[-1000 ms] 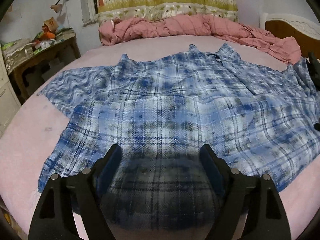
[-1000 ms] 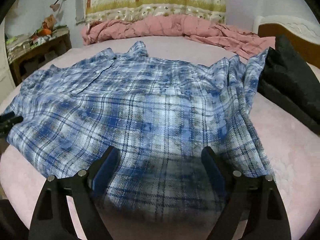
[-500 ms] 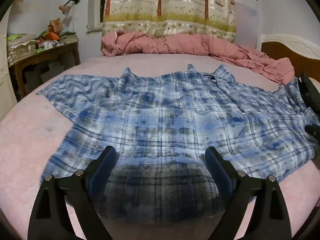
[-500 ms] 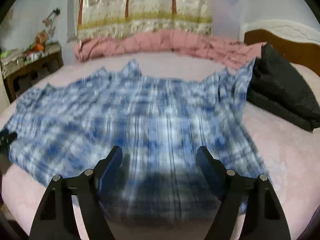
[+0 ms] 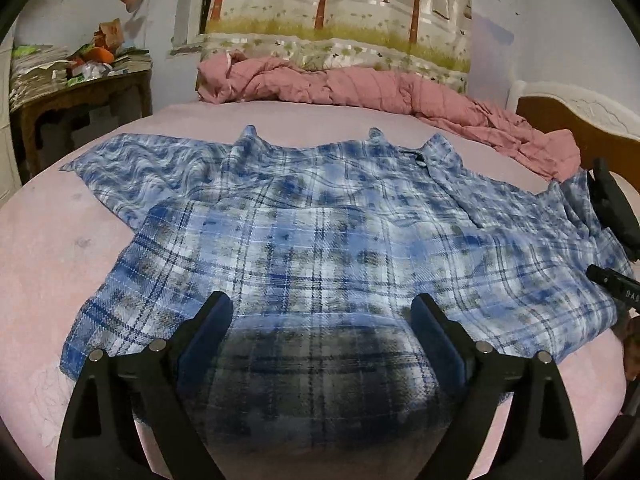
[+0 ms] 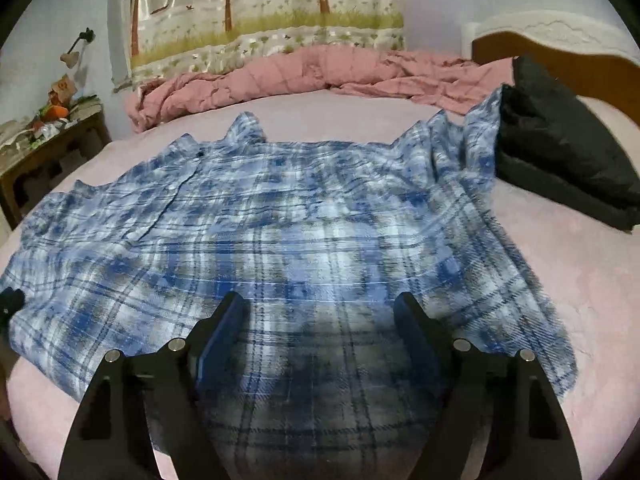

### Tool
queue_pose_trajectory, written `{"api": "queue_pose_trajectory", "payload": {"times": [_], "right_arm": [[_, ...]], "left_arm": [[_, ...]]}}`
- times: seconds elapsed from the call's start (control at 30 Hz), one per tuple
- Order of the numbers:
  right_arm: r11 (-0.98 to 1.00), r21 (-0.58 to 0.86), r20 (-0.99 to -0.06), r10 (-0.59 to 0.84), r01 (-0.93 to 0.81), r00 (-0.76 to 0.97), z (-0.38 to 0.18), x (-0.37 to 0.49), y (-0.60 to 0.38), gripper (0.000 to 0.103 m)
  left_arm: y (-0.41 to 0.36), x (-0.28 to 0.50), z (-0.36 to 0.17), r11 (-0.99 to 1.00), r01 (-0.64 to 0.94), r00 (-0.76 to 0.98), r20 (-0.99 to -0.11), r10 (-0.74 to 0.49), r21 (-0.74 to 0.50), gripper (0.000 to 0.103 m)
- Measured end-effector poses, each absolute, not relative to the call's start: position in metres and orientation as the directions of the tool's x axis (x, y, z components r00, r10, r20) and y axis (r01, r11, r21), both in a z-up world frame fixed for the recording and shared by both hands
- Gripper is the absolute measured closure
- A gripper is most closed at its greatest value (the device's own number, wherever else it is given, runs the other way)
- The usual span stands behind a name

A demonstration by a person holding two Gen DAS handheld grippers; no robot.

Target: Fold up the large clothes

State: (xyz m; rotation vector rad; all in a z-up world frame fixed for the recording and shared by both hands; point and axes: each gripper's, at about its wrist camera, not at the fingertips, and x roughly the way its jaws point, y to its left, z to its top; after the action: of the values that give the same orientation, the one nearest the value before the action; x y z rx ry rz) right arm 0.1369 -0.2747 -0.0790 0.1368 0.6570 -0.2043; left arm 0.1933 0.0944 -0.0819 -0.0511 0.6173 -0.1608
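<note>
The left tongs [image 5: 322, 320] point forward and downward, jaws spread wide with nothing pressed between the pads, having just been opening. The right tongs [image 6: 320, 318] tilt down likewise, jaws apart a little less widely after closing slightly, gripping nothing. The two sit side by side, apart.

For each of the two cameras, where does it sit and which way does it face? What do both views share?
Left wrist: on the left gripper, tilted down over the plaid shirt; own open fingers show, the right gripper at the right edge.
Right wrist: on the right gripper, facing the shirt and black garment; own open fingers show.
Shared: shirt, pink quilt, curtain, bed.
</note>
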Motion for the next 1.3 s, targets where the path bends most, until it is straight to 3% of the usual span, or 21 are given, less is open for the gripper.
{"api": "queue_pose_trajectory", "payload": {"times": [0.17,0.4,0.57,0.67,0.8,0.97,1.03,1.1,1.2,1.3], "right_arm": [[0.968,0.046,-0.589,-0.172,0.245,0.789,-0.077,0.131,-0.273,0.023],[0.968,0.081,-0.599,-0.143,0.238,0.788,-0.078,0.132,-0.279,0.022],[0.976,0.063,-0.575,-0.135,0.208,0.807,-0.075,0.128,-0.272,0.017],[0.978,0.054,-0.563,-0.138,0.203,0.815,-0.073,0.126,-0.269,0.016],[0.981,0.014,-0.550,-0.153,0.192,0.821,-0.068,0.125,-0.261,0.016],[0.988,-0.017,-0.457,-0.146,0.155,0.877,-0.041,0.120,-0.249,0.016],[0.989,0.018,-0.405,-0.125,0.145,0.906,-0.028,0.119,-0.249,0.009],[0.988,0.030,-0.386,-0.128,0.152,0.913,-0.026,0.122,-0.248,0.002],[0.986,-0.002,-0.442,-0.151,0.168,0.884,-0.042,0.136,-0.244,0.002],[0.984,0.002,-0.500,-0.156,0.181,0.852,-0.051,0.147,-0.248,0.002]], "left_arm": [[0.104,0.180,-0.077,0.986,0.103,0.840,-0.521,-0.155,-0.128,0.002],[0.115,0.176,-0.077,0.976,0.103,0.852,-0.489,-0.187,-0.193,0.001],[0.139,0.129,-0.054,0.982,0.078,0.934,-0.333,-0.133,-0.174,0.001],[0.164,0.115,-0.035,0.991,0.061,0.949,-0.300,-0.095,-0.123,0.001],[0.204,0.126,-0.012,0.993,0.071,0.939,-0.329,-0.098,-0.094,0.001],[0.251,0.164,0.000,0.991,0.073,0.901,-0.419,-0.114,-0.114,0.001],[0.262,0.181,-0.002,0.993,0.067,0.891,-0.442,-0.104,-0.099,0.001],[0.273,0.204,-0.008,0.999,-0.005,0.883,-0.469,-0.019,-0.051,0.001],[0.293,0.241,-0.023,0.997,-0.071,0.858,-0.511,0.059,-0.003,0.001],[0.316,0.280,-0.038,0.988,-0.058,0.817,-0.576,-0.036,-0.144,0.001]]}}
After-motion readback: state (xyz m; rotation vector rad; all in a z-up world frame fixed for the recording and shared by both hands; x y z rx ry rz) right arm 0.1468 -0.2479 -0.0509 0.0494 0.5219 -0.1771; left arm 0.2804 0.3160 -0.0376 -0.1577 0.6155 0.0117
